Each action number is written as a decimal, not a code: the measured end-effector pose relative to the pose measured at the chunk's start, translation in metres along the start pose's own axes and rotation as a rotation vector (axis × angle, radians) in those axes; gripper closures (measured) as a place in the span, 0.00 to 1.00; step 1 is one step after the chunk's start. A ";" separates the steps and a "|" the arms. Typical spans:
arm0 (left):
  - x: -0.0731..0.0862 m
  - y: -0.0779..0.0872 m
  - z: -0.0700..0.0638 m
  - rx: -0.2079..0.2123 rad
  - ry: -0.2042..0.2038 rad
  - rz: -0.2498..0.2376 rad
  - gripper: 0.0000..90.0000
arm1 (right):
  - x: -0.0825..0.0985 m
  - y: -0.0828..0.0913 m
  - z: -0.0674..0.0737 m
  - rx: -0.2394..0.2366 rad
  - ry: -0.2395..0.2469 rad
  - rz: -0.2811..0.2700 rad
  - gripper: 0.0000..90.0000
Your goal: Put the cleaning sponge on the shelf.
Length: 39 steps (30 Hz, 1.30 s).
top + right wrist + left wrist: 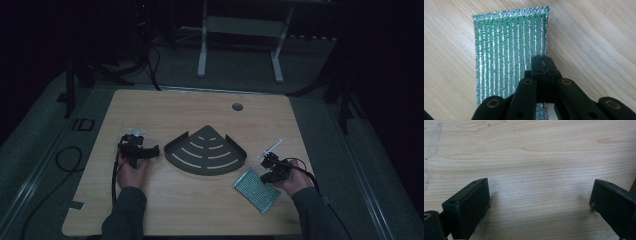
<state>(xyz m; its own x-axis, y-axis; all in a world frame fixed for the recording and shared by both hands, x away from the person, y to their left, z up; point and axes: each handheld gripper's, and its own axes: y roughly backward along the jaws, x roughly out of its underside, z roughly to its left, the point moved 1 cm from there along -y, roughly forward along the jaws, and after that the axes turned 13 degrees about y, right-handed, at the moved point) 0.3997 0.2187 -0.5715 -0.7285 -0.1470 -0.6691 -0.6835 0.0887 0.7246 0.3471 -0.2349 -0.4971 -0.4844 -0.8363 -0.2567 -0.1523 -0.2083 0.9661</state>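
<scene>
Right gripper (543,65) jaws pinching ribbed green-silver mesh pad (509,50) edge (wood-grain table (594,37)); left gripper (539,202) jaws spread.

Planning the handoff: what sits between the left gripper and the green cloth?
In the high view, the dark slotted corner shelf lies on the table between the left gripper and the green cloth, which the right gripper pinches at its edge.

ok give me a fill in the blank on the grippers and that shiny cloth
1. The right gripper is shut on the edge of the green and silver ____.
2. The left gripper has its jaws ____ over bare wood.
3. The dark slotted shelf lies ____ the two grippers on the table.

Missing words: cloth; open; between
</scene>
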 end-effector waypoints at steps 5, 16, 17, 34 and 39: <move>0.000 0.000 0.000 0.000 0.001 0.000 0.04 | -0.002 0.011 -0.001 0.013 0.001 -0.016 1.00; 0.000 0.000 0.000 -0.001 0.000 0.000 0.04 | -0.008 0.027 -0.003 0.044 0.017 -0.039 1.00; 0.000 0.000 0.000 -0.001 0.001 0.000 0.04 | -0.009 0.029 -0.003 0.043 0.017 -0.037 1.00; 0.000 0.000 0.000 -0.002 0.002 -0.001 0.04 | -0.019 0.052 -0.005 0.047 0.043 -0.062 1.00; 0.000 0.000 0.000 -0.002 0.002 0.000 0.04 | -0.024 0.056 -0.006 0.042 0.050 -0.070 1.00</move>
<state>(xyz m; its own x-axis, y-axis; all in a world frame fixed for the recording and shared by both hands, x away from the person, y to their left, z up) 0.3998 0.2184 -0.5715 -0.7281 -0.1491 -0.6691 -0.6837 0.0867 0.7246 0.3555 -0.2293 -0.4363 -0.4279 -0.8450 -0.3208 -0.2211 -0.2463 0.9436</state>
